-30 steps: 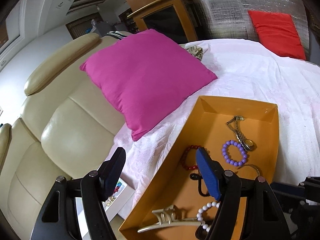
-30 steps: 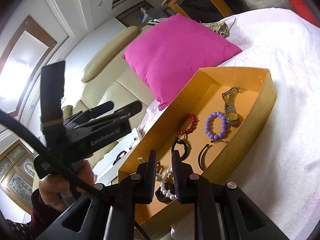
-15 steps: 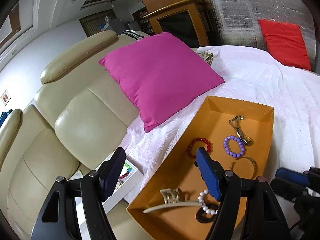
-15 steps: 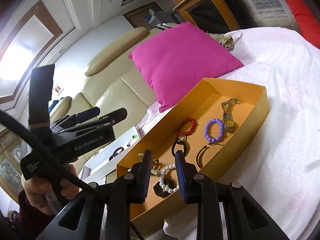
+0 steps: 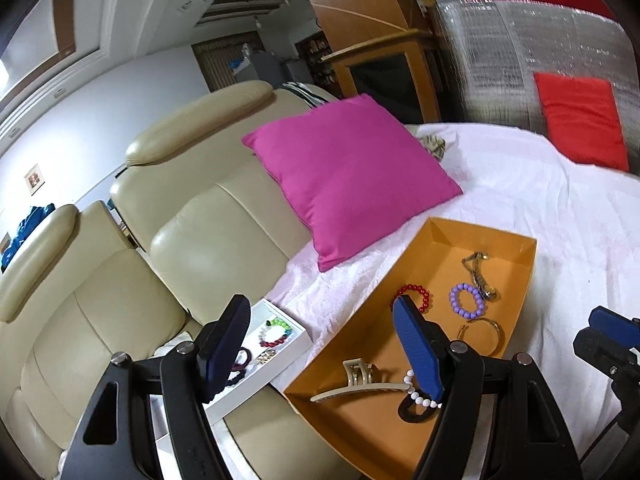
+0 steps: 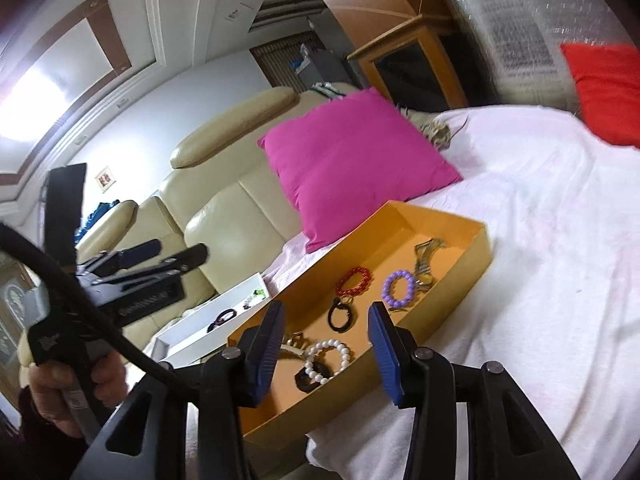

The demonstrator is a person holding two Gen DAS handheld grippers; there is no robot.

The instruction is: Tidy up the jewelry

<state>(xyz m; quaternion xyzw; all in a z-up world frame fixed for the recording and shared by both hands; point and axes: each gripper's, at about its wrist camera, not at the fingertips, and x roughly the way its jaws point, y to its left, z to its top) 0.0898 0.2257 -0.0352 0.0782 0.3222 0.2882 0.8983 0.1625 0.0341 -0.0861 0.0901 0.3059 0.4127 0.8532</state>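
We've pulled both tools back and up; the right tool (image 6: pixel 326 344) has just been opening, empty, the orange tray (image 6: pixel 478 258) of jewelry just ahead, while the left tool (image 5: pixel 320 344) gapes wide, empty.

I am in a home, in a lived-in sitting room. A cream leather sofa (image 5: pixel 192 240) fills my left, with a bright pink cushion (image 5: pixel 348 172) leaning on it and a red cushion (image 5: pixel 580 120) further back. A white cloth (image 5: pixel 560 208) covers the wide seat before me. Behind stand a wooden cabinet (image 5: pixel 384 64) with a dark glass door, a small framed picture (image 5: pixel 33 179) on the white wall, and moulded ceiling trim (image 6: pixel 92 52).
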